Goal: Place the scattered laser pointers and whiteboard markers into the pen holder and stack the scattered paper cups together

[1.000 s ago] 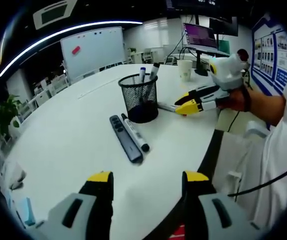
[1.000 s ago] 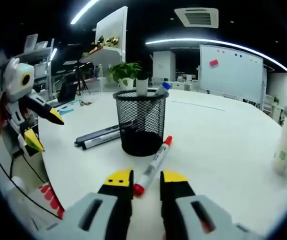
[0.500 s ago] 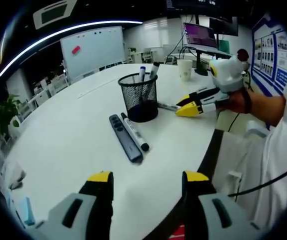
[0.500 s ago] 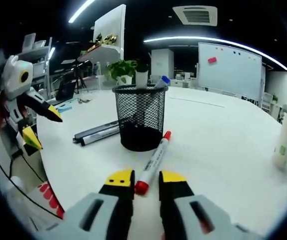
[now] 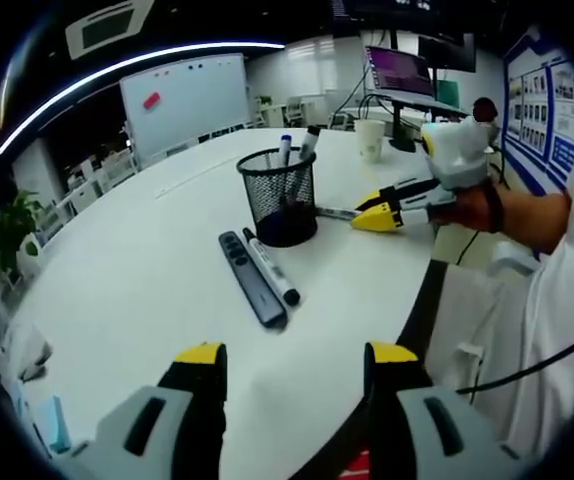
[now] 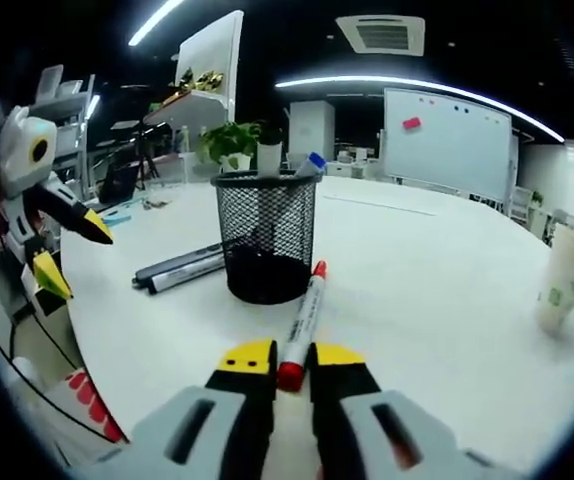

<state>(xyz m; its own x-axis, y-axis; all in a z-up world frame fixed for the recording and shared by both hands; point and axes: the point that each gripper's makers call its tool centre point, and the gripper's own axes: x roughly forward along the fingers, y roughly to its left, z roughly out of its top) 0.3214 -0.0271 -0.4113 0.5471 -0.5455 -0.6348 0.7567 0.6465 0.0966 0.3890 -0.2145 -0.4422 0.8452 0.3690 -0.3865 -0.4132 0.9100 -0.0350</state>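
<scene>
Gripping only the capped end of the red whiteboard marker (image 6: 301, 322) at lower centre, the right tongs (image 6: 277, 357) sit nearly shut around it. Its far tip rests beside the mesh pen holder (image 6: 264, 237), so lifting may let it pivot and slip. The left tongs (image 5: 285, 358) hang wide open and empty at the bottom, above the counter (image 5: 137, 270).

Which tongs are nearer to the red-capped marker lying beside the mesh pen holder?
Right. The right tongs are closed on the red-capped marker at its near end. The left tongs hang open at the table edge, well away from it.
</scene>
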